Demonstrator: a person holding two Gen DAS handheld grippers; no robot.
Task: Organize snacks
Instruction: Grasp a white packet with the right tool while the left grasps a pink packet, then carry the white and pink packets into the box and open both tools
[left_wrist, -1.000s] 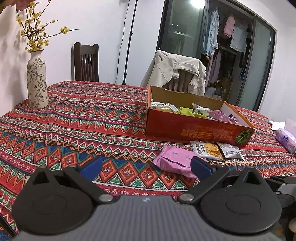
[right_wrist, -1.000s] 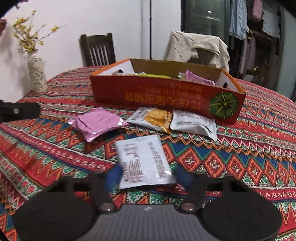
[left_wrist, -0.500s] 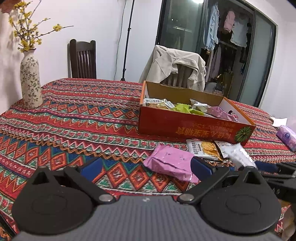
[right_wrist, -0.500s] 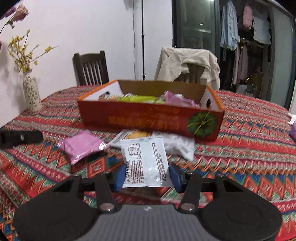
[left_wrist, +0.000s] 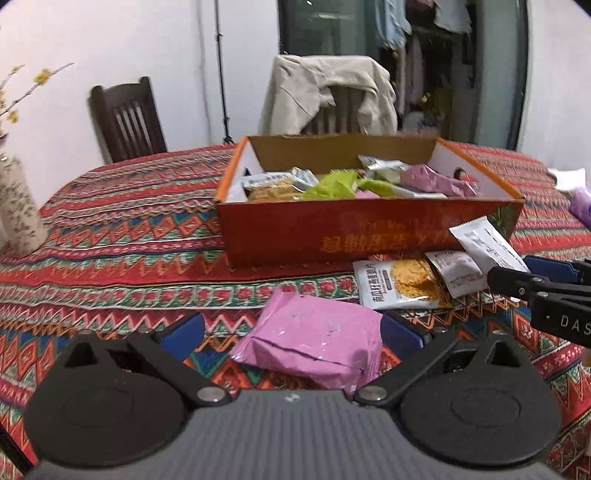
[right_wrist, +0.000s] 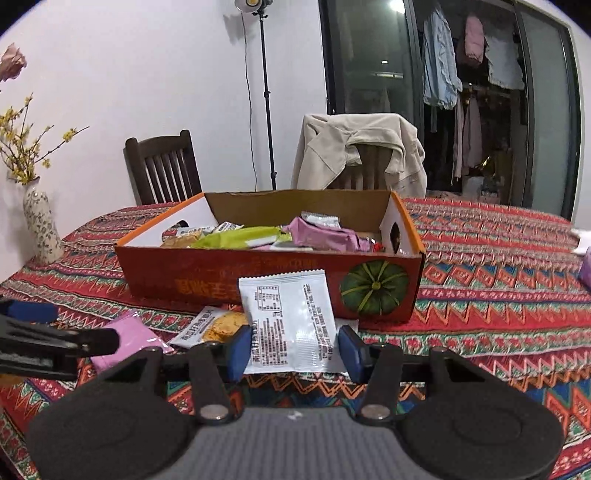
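Right wrist view showed the right gripper (right_wrist: 291, 349) pinching a white printed foil snack packet (right_wrist: 290, 319) just before the near wall of the orange cardboard box (right_wrist: 207, 275), needing lift over it, while the left gripper (left_wrist: 291, 334) hung spread around a pink snack pouch (left_wrist: 314, 341) on the table.

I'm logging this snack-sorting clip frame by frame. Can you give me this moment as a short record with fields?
right gripper: shut on the white packet, held clear of the table in front of the box
left gripper: open, fingers either side of the pink packet, not closed on it
pink packet: lying on the tablecloth
box: orange cardboard, open top, already holding several packets
loose on cloth: cracker packet and a white sachet by the box's front wall
vase: far left, upright
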